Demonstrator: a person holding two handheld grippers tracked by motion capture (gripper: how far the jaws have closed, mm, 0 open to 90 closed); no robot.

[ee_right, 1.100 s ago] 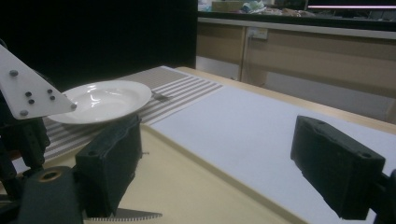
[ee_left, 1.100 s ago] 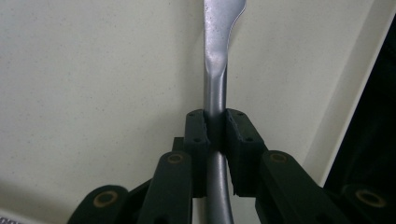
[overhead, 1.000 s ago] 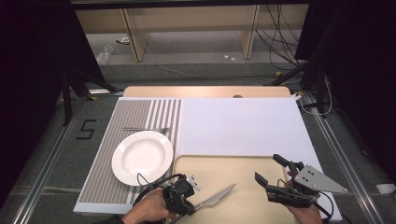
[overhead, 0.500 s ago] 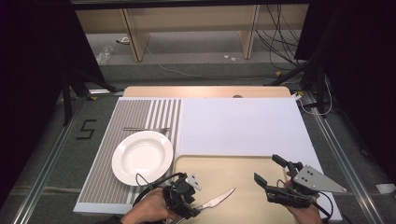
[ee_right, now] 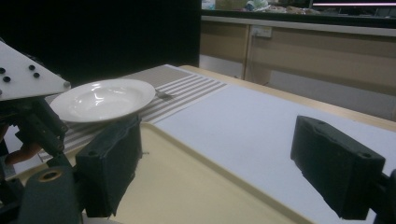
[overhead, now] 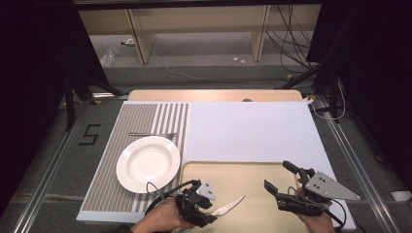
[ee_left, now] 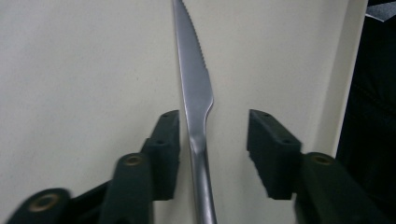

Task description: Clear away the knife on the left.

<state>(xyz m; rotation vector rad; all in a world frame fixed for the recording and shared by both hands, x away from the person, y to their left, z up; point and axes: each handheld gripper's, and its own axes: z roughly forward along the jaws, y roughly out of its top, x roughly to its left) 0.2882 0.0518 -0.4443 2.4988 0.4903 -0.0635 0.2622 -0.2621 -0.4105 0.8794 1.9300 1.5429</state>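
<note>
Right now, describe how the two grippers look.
Both grippers are black, with two blocky jaws. The left gripper carries a small grey three-cornered plate and a black looping cable. The right gripper carries a larger grey plate with dark dots.

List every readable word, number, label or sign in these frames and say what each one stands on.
"5": a dark numeral on the grey floor left of the table, in the high view.
No brand or stamp can be made out on the knife, the plate or the tray.
</note>
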